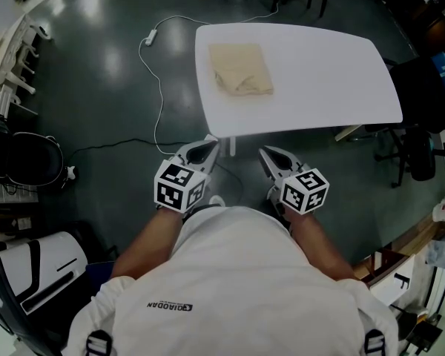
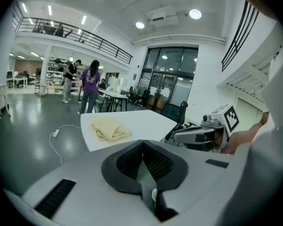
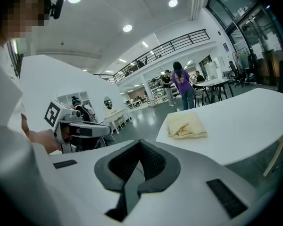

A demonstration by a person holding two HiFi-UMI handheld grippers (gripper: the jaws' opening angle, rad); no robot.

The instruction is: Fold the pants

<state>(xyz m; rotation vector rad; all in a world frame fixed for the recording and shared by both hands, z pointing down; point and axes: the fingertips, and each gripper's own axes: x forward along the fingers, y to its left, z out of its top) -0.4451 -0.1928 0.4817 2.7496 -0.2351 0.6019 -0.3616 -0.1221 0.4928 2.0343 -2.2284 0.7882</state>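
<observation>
Lying folded on table [image 1: 326, 80]: pants [image 1: 241, 69] | left tool [image 1: 206, 148], right tool [image 1: 271, 156] closed

Two grippers [image 1: 210, 145] [image 1: 267, 154], one table [image 1: 319, 80], one pair of pants [image 1: 241, 69].

1. The head view looks steeply down from above the person [image 1: 237, 273], over the left gripper [image 1: 208, 148] and right gripper [image 1: 268, 156], with the whole white bench [image 1: 319, 73] farther out.
2. The left gripper view sits low, just behind its own jaws, facing across the bench from off its near edge; the right gripper shows at its right.
3. The right gripper view does the same, with the left gripper at its left.
4. All three share the bench and the folded pants [image 1: 241, 69].
</observation>
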